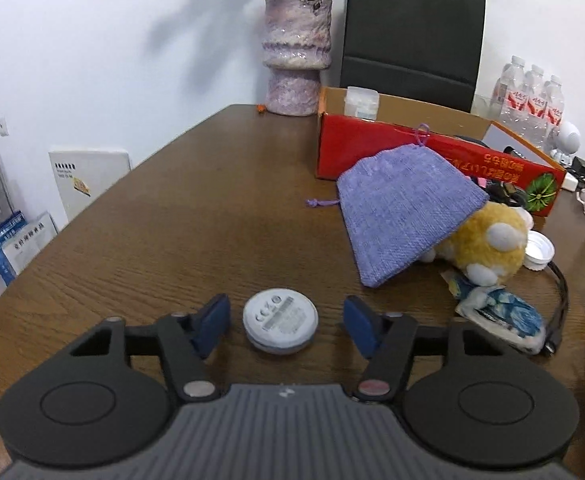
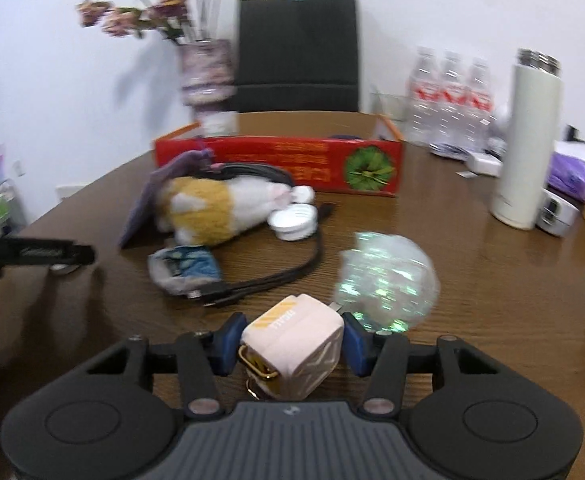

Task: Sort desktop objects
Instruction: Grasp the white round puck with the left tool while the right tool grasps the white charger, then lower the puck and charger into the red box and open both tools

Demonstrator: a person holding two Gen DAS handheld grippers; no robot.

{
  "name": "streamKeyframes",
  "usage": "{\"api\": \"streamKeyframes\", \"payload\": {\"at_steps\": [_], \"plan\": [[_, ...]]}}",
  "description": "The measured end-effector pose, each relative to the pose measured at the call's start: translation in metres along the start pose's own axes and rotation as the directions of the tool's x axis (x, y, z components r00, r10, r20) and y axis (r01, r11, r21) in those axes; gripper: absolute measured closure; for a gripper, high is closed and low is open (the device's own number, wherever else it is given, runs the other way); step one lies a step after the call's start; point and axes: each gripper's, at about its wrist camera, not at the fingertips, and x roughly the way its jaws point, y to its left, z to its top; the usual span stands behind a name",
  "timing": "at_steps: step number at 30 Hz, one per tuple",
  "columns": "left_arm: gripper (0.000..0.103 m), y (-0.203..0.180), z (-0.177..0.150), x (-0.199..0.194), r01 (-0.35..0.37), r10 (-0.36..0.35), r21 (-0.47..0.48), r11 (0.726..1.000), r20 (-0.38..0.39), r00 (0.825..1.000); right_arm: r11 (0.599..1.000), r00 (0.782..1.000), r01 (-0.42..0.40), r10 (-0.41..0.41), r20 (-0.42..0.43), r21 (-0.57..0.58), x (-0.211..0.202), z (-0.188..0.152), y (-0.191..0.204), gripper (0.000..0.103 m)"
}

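A white round puck [image 1: 280, 326] lies flat on the brown table [image 1: 172, 220]. My left gripper [image 1: 288, 322] is low over it, one blue pad on each side, with a small gap at both sides, so it is open. In the right wrist view a pale pink cube charger [image 2: 292, 340] with gold prongs sits between the blue pads of my right gripper [image 2: 292, 342], and both pads press on its sides. A red cardboard box [image 1: 372, 148] stands open at the back of the table [image 2: 472, 280].
A purple pouch [image 1: 404, 208] leans on a yellow plush toy [image 1: 488, 244], with a white cap [image 1: 538, 254], a blue patterned packet [image 1: 500, 316] and a black cable [image 2: 276, 276] beside them. An iridescent ball [image 2: 388, 280], a white flask [image 2: 528, 140], water bottles [image 2: 448, 96], a vase [image 1: 296, 52] and a black bag [image 1: 412, 28] stand around.
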Motion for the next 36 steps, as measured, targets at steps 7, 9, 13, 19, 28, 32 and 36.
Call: {"api": "streamKeyframes", "payload": {"at_steps": [7,9,13,19,28,32,36], "plan": [[0.062,-0.004,-0.007,-0.011,0.036,-0.036,0.025,0.999,0.002,0.999,0.995,0.998,0.049,-0.045,-0.047,0.091,-0.002,-0.002,0.015,0.023],[0.062,-0.006,-0.010,-0.016,0.053,-0.053,0.044,0.998,0.003,0.999,0.993,0.995,0.079,-0.073,-0.063,0.091,0.004,-0.003,0.020,0.028],[0.062,-0.005,-0.011,-0.017,0.066,-0.066,0.035,0.997,0.004,0.998,0.992,0.995,0.091,-0.086,-0.056,0.088,0.007,-0.001,0.017,0.070],[0.063,-0.011,-0.012,-0.018,0.081,-0.082,0.068,0.994,0.003,0.997,0.980,0.993,0.114,-0.108,-0.046,0.164,0.007,-0.002,0.009,0.061],[0.063,-0.021,0.002,-0.061,0.181,-0.186,0.067,0.981,0.089,0.978,0.991,0.995,0.094,-0.098,0.029,0.097,-0.009,0.025,0.012,0.072],[0.063,-0.035,0.052,-0.062,0.271,-0.284,0.095,0.958,0.168,0.944,0.996,0.993,0.054,-0.061,0.104,0.077,-0.004,0.077,-0.005,0.072],[0.063,-0.053,0.130,-0.031,0.342,-0.348,0.063,0.938,0.171,0.922,0.999,0.989,0.004,-0.012,0.147,0.054,0.024,0.150,-0.027,0.072]]}}
